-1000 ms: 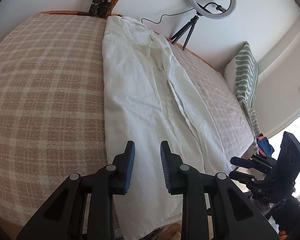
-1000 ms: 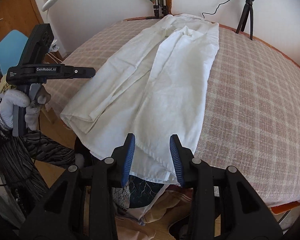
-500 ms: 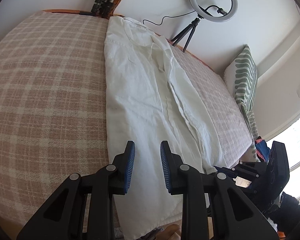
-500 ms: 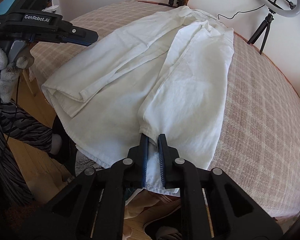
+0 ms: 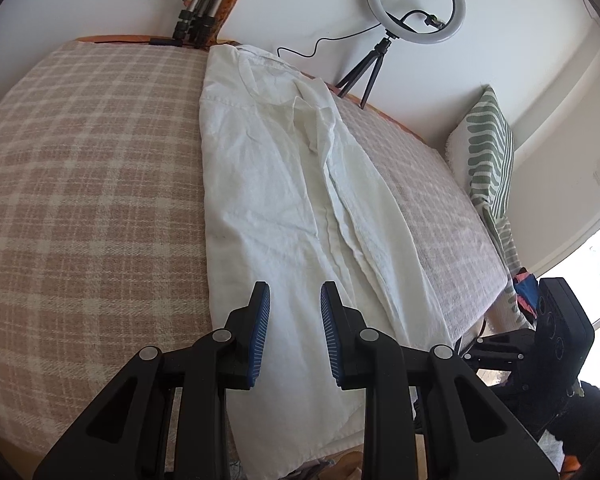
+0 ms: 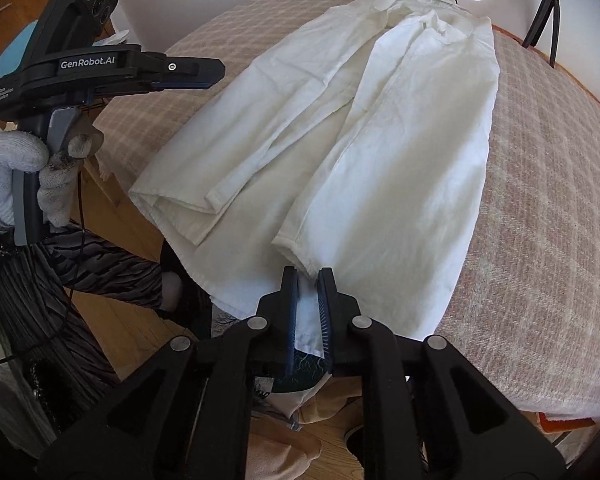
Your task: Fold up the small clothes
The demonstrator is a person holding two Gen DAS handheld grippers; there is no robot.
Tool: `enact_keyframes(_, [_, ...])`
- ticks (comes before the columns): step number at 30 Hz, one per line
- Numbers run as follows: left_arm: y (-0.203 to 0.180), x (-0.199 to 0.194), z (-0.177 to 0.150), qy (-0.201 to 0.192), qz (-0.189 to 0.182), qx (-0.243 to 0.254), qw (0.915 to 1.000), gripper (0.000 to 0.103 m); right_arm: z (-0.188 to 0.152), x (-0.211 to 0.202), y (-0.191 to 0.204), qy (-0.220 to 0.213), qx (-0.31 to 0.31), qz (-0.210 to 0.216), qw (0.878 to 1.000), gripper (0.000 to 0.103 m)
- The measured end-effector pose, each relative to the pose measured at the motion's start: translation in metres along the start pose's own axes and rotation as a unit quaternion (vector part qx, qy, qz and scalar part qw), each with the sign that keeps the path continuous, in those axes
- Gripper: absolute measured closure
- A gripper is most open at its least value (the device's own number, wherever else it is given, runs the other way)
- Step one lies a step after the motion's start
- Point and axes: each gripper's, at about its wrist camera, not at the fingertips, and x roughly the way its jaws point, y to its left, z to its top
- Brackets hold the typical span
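White shirt lies lengthwise on the plaid bed, hem at the near edge. My right gripper jaws, having just closed, pinch that hem. My left gripper hovers over the shirt, jaws spread, holding nothing.

A white shirt of crumpled, linen-like cloth lies spread lengthwise on the bed, collar at the far end and hem hanging over the near edge. Both side panels are folded in toward the middle, and one sleeve lies along the body with its cuff near the hem. The near hem corner is pinched and slightly lifted.
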Motion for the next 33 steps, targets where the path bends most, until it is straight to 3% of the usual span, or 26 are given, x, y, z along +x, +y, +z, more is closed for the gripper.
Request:
enact_keyframes(3, [-0.001,0.003,0.006,0.004,-0.002,0.001,1.0,0.079,0.006,-0.029,-0.001,-0.041,-0.024,0.019,0.999,0.088])
enact_keyframes(6, [-0.009,0.01,0.013,0.008,-0.006,0.01,0.9999,0.079,0.028,-0.048,-0.027,-0.091,0.013,-0.006,0.996,0.088])
enact_keyframes(10, [-0.041,0.026,0.02,0.026,-0.034,0.046,0.998,0.079,0.06,-0.051,-0.076,-0.12,0.056,-0.061,0.989,0.088])
enact_keyframes(14, [-0.083,0.055,0.014,0.068,-0.085,0.097,0.9894,0.079,0.097,-0.043,-0.116,-0.119,0.07,-0.064,0.988,0.088])
enact_keyframes(17, [-0.101,0.082,0.003,0.111,-0.094,0.126,0.9812,0.078,0.121,-0.023,-0.14,-0.109,0.075,-0.046,0.99,0.088])
enact_keyframes(20, [-0.1,0.101,-0.009,0.145,-0.092,0.125,0.9772,0.079,0.135,-0.002,-0.154,-0.096,0.072,-0.04,0.992,0.088])
enact_keyframes(23, [-0.095,0.102,-0.014,0.146,-0.099,0.116,0.9774,0.079,0.143,0.015,-0.163,-0.088,0.066,-0.026,0.994,0.088])
enact_keyframes(28, [-0.091,0.098,-0.015,0.148,-0.104,0.112,0.9773,0.079,0.126,0.034,-0.164,-0.043,0.032,-0.038,0.998,0.088])
enact_keyframes(33, [-0.082,0.084,-0.012,0.143,-0.114,0.091,0.9789,0.079,0.084,0.022,-0.147,-0.024,-0.003,-0.031,0.999,0.088])
